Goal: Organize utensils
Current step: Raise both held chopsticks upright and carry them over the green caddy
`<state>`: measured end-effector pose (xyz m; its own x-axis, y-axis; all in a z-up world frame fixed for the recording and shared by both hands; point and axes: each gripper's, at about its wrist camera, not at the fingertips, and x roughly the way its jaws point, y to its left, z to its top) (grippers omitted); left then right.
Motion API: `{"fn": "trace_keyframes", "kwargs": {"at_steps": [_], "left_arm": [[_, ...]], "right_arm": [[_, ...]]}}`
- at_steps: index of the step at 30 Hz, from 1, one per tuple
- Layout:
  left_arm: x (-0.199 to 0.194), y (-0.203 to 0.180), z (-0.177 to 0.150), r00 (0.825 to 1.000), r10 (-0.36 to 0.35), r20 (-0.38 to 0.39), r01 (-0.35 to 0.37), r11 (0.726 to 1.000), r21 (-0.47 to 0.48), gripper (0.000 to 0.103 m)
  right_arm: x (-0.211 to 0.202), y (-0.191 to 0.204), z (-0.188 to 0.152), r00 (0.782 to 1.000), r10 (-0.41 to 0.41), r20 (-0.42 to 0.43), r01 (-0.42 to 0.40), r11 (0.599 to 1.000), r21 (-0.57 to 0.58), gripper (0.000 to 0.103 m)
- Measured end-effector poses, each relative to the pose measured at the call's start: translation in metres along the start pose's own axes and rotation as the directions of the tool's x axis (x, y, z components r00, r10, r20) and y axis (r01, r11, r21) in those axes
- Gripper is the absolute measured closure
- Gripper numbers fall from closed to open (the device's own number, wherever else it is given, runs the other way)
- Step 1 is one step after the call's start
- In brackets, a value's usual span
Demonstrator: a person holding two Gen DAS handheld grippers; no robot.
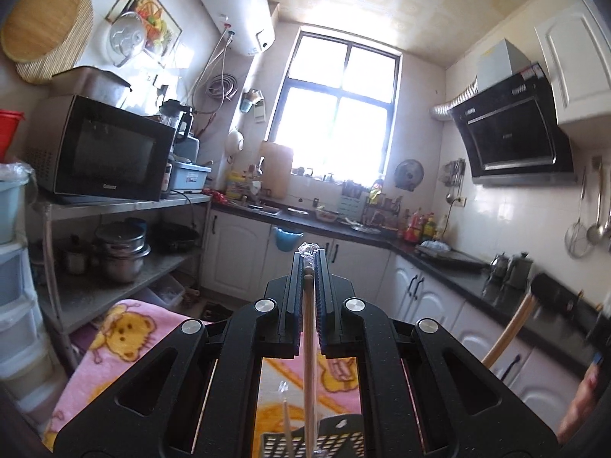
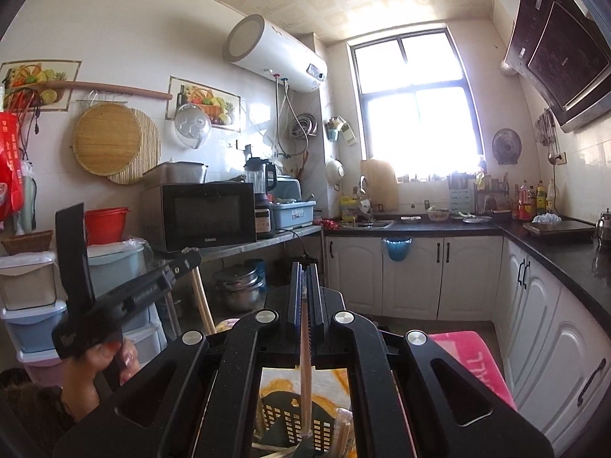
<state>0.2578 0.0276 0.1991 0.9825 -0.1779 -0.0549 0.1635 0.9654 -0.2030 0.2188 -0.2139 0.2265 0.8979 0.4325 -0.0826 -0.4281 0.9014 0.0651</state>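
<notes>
My left gripper [image 1: 310,263] is shut on wooden chopsticks [image 1: 308,343] in a clear wrapper that crumples out past the fingertips. They hang down to a dark perforated utensil basket [image 1: 336,441] on a pink cartoon blanket [image 1: 114,339]. My right gripper [image 2: 304,271] is shut on another wooden chopstick [image 2: 305,374], which hangs down into the same basket [image 2: 290,420]. More chopsticks [image 2: 343,431] stand in the basket. The left gripper also shows at the left of the right wrist view [image 2: 126,297], and the right gripper blurs at the right edge of the left wrist view [image 1: 550,294].
A metal shelf [image 1: 126,202] with a microwave [image 1: 103,149] and pots [image 1: 122,252] stands to the left. White cabinets under a dark L-shaped counter [image 2: 553,244] run along the back and right. Plastic drawers [image 2: 34,305] stand at far left.
</notes>
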Motion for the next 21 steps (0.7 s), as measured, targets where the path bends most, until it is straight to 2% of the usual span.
{"fn": "trace_keyframes", "kwargs": {"at_steps": [11,21], "left_arm": [[0.013,0.0,-0.043,0.999,0.004,-0.033,-0.003,0.999,0.036,0.099],[0.017,0.001,-0.07,0.992,-0.029,-0.125,0.033,0.999,0.034,0.099]], "right_arm": [[0.025,-0.002,-0.034,0.998,-0.016,-0.061,0.016,1.0,-0.001,0.1],[0.04,0.0,-0.062,0.992,-0.02,-0.123,0.019,1.0,-0.008,0.1]]}}
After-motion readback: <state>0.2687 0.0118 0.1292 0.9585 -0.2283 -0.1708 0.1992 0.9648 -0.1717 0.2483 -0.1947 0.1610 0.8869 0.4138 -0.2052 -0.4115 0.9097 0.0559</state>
